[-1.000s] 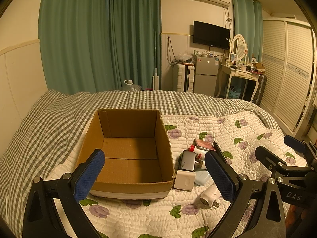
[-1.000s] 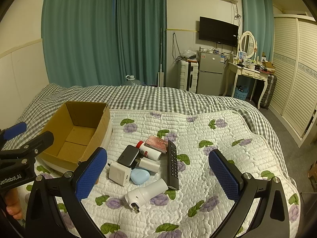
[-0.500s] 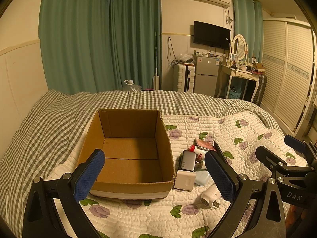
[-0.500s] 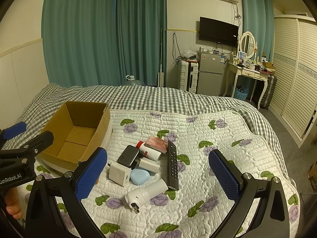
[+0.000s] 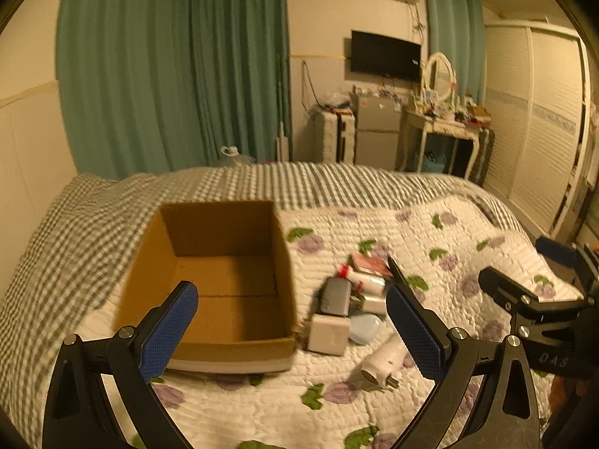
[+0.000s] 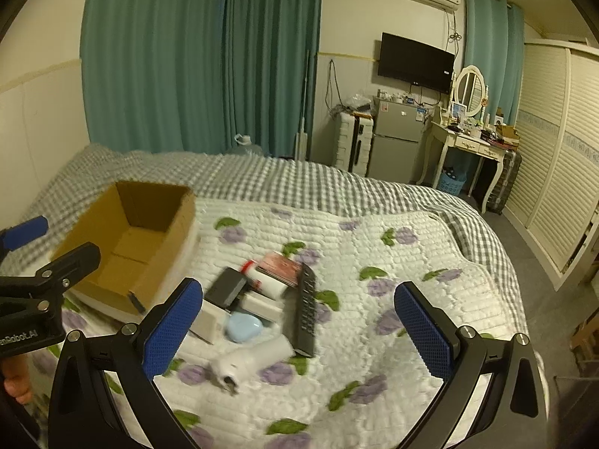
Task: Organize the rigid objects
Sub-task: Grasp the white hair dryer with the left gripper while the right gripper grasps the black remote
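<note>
Cardboard box [image 5: 221, 280] sits open at left on the quilt [image 6: 374, 336]; beside it cluster roughly eight blurred items, one black remote [image 6: 306, 312] among them. Left gripper [image 5: 292, 331] and right gripper [image 6: 299, 329] both gape, holding nothing.

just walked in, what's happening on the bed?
A person holds a two-finger gripper in each hand over a quilted bed. Both the left gripper and the right gripper are open and hold nothing. The cardboard box is empty. The items to sort sit in a pile beside it: a black remote, a white plug adapter, a white cube charger, a dark power bank and others. Nothing is packed yet.
</note>
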A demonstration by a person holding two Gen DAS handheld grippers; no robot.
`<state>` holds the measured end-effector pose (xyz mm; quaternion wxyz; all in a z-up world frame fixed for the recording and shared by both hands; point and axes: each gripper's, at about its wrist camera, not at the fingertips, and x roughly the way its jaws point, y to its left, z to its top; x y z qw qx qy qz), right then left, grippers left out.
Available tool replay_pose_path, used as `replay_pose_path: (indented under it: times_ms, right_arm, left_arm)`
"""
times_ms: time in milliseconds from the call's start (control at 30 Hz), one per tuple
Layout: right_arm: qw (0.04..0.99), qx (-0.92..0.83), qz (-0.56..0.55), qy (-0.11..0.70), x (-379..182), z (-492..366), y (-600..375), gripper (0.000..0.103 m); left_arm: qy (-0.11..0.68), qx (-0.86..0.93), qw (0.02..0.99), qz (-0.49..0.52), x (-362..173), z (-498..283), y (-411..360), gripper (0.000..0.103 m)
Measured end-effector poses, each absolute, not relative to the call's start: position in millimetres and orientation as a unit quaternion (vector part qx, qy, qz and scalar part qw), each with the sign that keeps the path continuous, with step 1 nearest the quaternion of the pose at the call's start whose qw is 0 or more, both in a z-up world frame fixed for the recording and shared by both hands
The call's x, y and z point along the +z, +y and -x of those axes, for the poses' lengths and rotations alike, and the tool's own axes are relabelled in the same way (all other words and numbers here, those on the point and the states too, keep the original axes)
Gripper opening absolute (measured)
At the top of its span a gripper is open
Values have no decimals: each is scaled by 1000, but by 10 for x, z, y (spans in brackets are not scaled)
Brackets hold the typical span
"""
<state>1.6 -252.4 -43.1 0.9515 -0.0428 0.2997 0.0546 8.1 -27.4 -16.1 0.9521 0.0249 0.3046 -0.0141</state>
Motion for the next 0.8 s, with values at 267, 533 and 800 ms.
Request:
replay_pose_path:
  times_ms: [267, 533, 800]
  right_arm:
    - [930, 38, 64, 359, -788, -308, -2921, 103]
    - [906, 46, 38, 420, -1222, -556, -3066, 103]
    - [897, 52, 33, 437, -1317, -623, -3057, 103]
  left_arm:
    - [380, -63, 921, -60, -802, -359, -832, 100]
    - [454, -105, 880, -91, -1540, -579, -1227, 97]
    - [490, -139, 855, -99, -1826, -669, -1331, 55]
